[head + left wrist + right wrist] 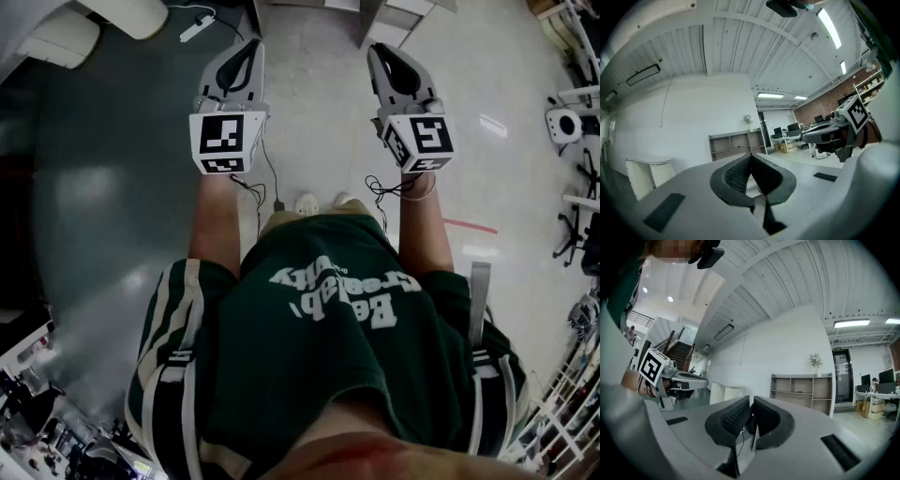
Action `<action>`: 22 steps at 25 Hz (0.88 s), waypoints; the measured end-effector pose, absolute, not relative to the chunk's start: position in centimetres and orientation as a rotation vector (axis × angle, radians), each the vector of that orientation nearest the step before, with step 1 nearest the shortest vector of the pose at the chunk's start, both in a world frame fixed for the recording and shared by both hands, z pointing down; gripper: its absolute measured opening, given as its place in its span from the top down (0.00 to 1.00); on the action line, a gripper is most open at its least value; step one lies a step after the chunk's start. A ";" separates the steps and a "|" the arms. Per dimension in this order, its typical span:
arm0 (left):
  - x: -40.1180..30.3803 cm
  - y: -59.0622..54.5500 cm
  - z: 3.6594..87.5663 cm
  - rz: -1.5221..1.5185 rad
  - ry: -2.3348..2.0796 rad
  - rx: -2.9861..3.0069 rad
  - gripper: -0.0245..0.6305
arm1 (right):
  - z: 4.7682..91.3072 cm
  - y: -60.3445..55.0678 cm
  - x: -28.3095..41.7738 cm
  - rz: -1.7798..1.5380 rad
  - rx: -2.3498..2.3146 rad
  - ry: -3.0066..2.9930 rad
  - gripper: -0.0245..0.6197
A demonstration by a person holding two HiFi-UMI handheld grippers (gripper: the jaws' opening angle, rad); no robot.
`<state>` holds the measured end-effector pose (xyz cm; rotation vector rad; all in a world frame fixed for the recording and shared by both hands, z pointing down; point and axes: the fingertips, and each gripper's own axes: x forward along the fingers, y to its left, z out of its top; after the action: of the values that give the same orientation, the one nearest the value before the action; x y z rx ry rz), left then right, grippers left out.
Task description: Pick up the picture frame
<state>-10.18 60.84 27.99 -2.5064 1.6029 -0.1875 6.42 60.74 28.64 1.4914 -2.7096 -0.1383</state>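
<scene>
You hold the left gripper [249, 47] and right gripper [381, 49] level, side by side, both facing the shelf unit [801, 389] across the room. Each one's jaws are pressed together on nothing, likely a ready stance. The picture frame appears in no view.

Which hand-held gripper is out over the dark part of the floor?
The left hand-held gripper: in the head view it shows against the dark grey floor, while the right hand-held gripper shows against the pale floor.
</scene>
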 end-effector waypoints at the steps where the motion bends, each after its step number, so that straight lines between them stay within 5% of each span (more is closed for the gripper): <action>1: -10.1 60.7 28.0 -0.180 1.599 -2.507 0.93 | 28.7 60.6 6.4 -0.141 1.491 -2.709 0.88; 22: -9.3 59.0 28.0 -0.161 1.556 -2.523 0.93 | 29.3 59.2 6.6 -0.139 1.496 -2.713 0.88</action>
<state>-9.34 58.99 27.98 -2.5232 1.5562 -0.1609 6.63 59.21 29.27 1.4957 -2.7133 -0.1390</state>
